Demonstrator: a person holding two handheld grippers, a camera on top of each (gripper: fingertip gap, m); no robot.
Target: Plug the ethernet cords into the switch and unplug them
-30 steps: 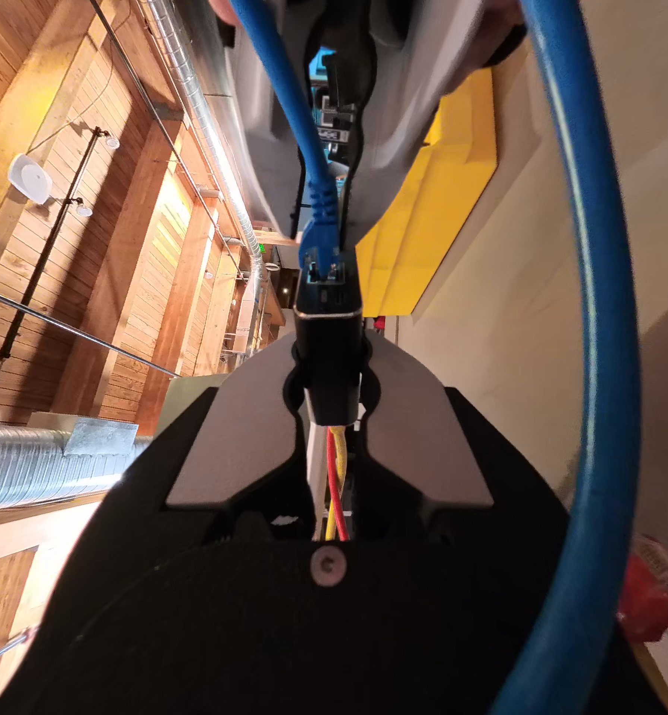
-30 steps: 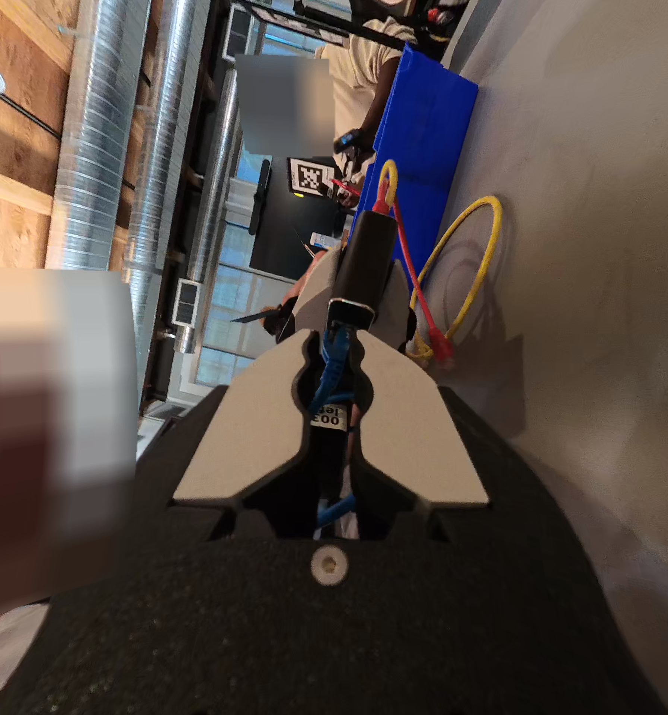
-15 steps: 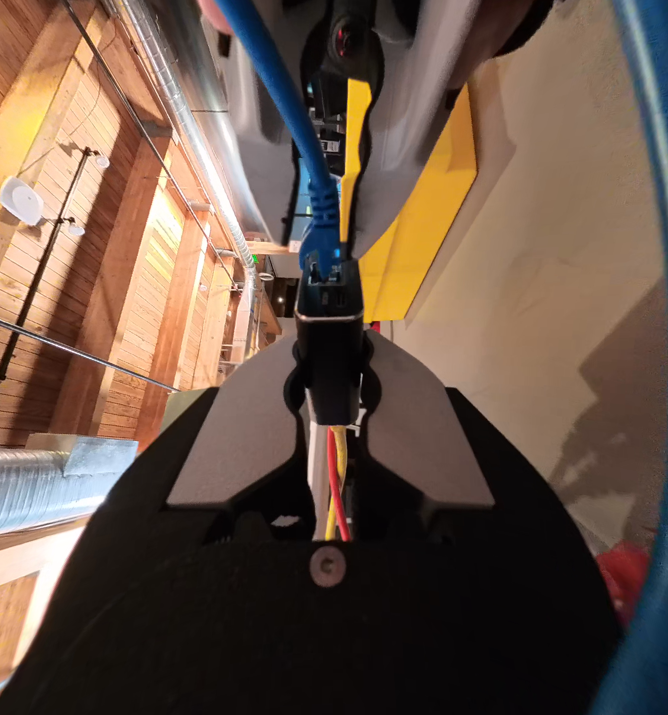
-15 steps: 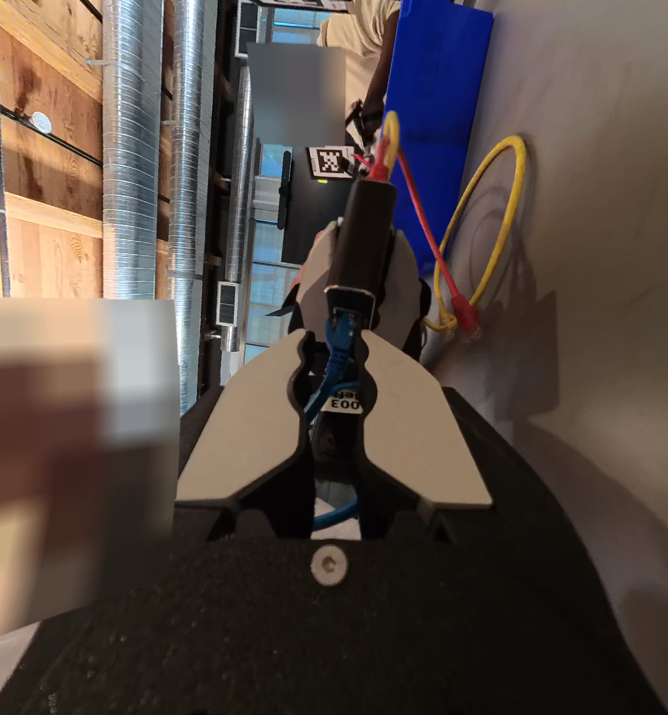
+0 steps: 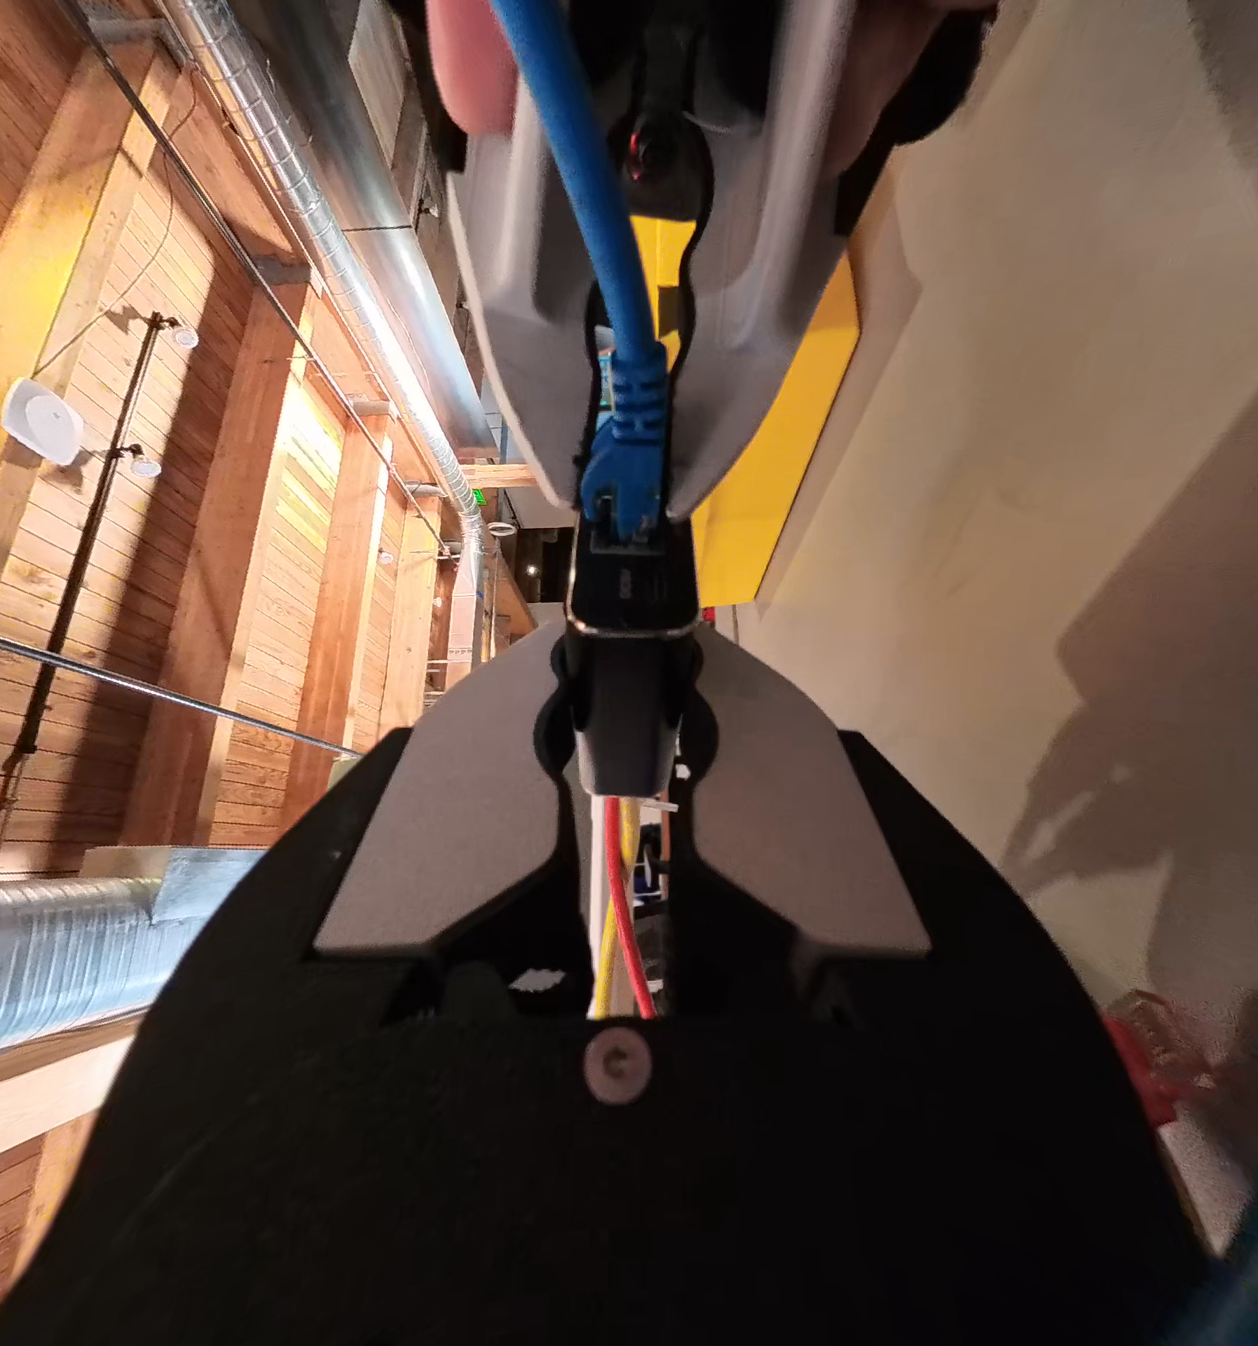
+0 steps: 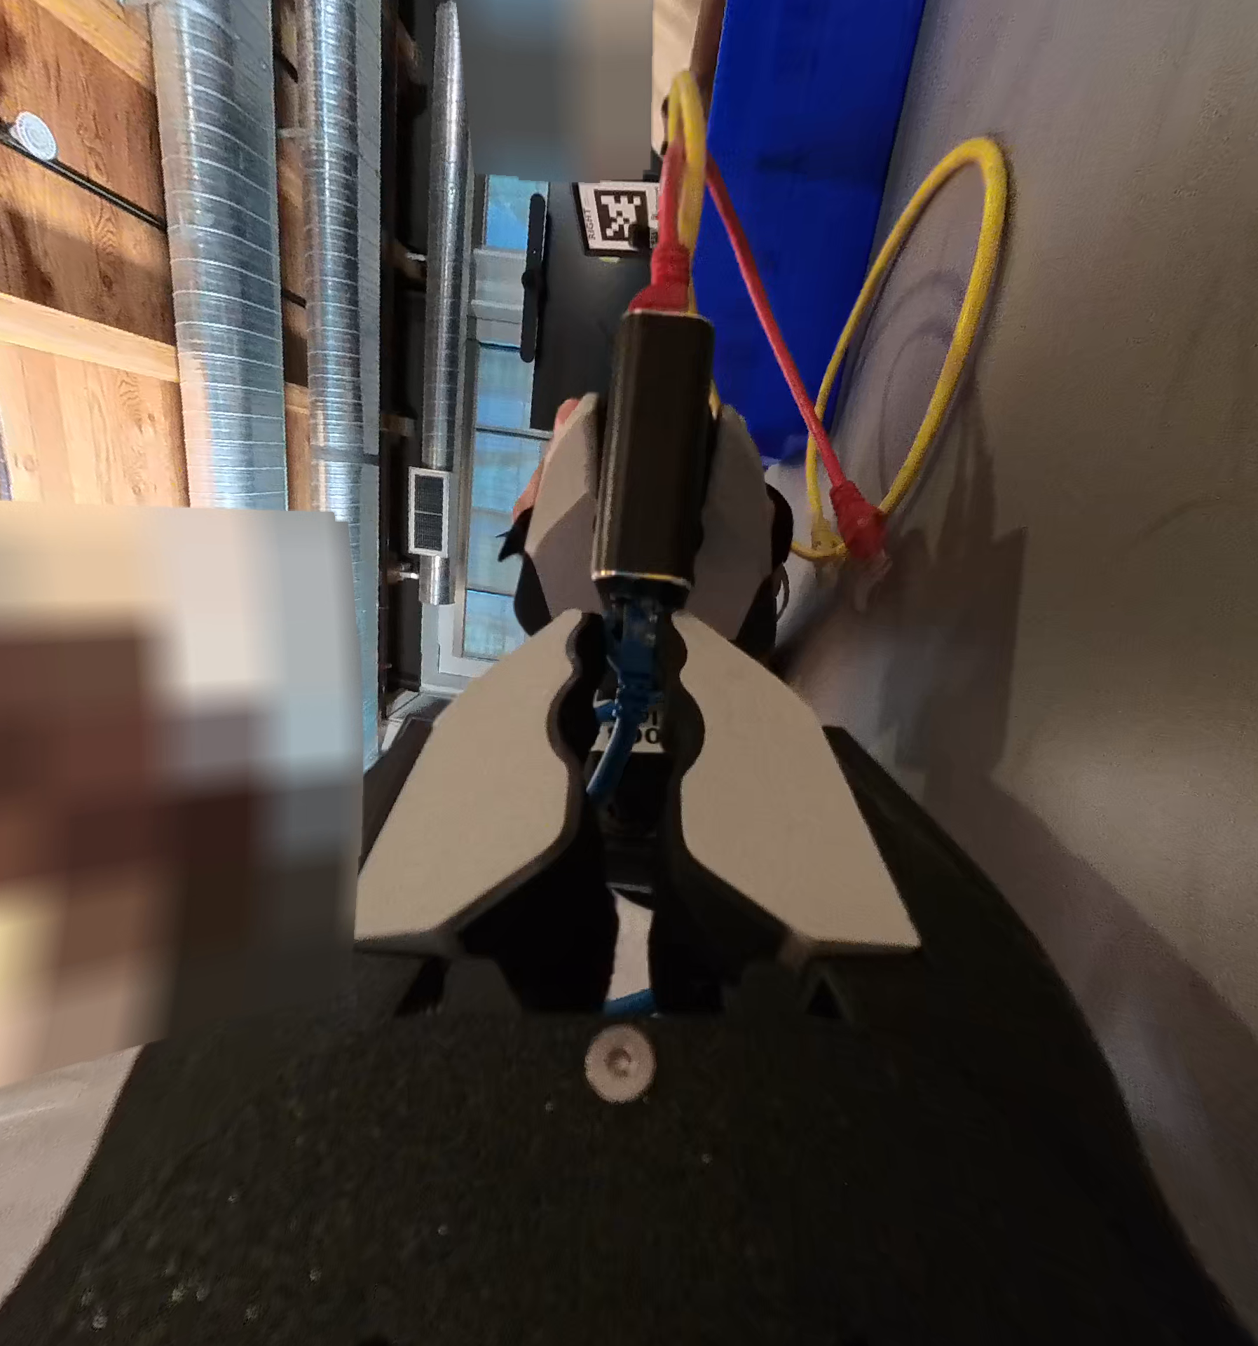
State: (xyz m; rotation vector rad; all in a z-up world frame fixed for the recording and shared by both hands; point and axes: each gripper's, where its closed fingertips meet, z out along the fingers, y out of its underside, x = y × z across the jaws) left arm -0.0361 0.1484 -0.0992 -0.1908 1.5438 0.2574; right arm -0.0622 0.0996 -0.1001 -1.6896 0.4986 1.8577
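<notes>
Black and slim, the switch (image 5: 629,699) sits clamped in the left tongs (image 5: 627,677), its rear end hidden between them where a red cord (image 5: 622,903) and a yellow cord (image 5: 610,947) trail out. At its far face the right tongs (image 5: 622,466) pinch the blue cord (image 5: 629,430), whose plug sits at a port; how deep is unclear. From the right wrist, the right tongs (image 6: 633,648) hide most of that plug. Beyond, the loose cord ends lie on the grey counter (image 6: 1121,437) beside a blue bin (image 6: 793,218).

wrist cams: rolled sideways | facing each other, close | shared: switch (image 5: 633,583)
</notes>
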